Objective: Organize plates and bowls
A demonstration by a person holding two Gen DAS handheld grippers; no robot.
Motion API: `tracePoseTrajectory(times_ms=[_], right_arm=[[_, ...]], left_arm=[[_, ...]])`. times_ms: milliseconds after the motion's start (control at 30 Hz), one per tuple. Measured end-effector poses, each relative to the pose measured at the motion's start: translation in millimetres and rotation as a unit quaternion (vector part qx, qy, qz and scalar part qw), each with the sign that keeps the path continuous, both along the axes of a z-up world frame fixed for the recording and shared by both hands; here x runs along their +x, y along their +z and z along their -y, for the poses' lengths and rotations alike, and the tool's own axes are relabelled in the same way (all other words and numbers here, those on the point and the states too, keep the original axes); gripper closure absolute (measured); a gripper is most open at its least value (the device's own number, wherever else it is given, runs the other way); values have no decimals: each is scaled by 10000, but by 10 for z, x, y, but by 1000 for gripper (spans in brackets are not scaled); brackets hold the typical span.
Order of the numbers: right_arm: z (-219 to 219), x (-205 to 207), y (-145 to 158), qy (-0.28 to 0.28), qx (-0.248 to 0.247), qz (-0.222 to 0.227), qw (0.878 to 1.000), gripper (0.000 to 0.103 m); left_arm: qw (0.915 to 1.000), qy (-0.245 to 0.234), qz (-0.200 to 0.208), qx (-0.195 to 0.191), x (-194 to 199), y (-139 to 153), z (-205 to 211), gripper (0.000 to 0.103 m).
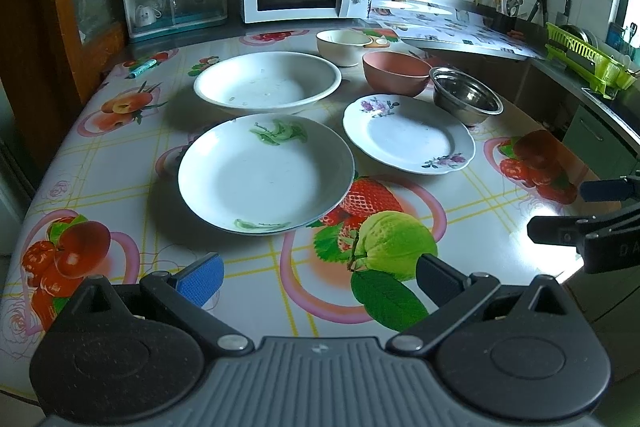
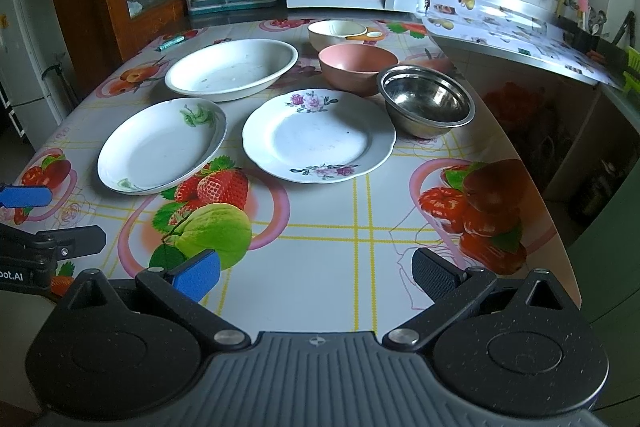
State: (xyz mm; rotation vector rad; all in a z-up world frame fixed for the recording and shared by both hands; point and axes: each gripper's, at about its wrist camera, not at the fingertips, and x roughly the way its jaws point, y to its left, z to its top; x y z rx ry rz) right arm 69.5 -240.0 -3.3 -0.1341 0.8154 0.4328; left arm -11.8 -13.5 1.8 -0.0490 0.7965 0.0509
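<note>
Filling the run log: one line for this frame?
stage: pre-grasp | left gripper: open, empty | right gripper: open, empty | plates, bowls untouched on table

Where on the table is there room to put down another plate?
The near strip of table, in front of the flowered plate and green-leaf plate, is bare. Farther back, the pink bowl and steel bowl crowd together.

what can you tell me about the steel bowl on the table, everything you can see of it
The round stainless steel bowl is shiny and looks empty, with a thin rolled rim, a reflective inside and a small flat base. It sits upright on the fruit-print tablecloth near the table's right edge. The pink bowl is right beside it on the far left, seemingly touching, and the flowered white plate lies close on its near left; contact there is unclear. Neither gripper is near it.
</note>
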Motion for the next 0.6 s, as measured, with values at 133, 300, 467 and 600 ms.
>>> tracePoseTrajectory(times_ms=[133,300,467,600], right_arm=[[-4,0,4,-11,10,7,10000,0],[29,-3,3,-23,45,13,10000,0],[25,-1,5,-6,51,15,10000,0],[30,-7,7,-6,71,32,10000,0]], left_arm=[[10000,5,2,-6,2,-1,2,0],[10000,43,15,-42,6,16,-3,0],[10000,62,24,-65,13,25,-6,0],[9999,62,35,-72,15,35,2,0]])
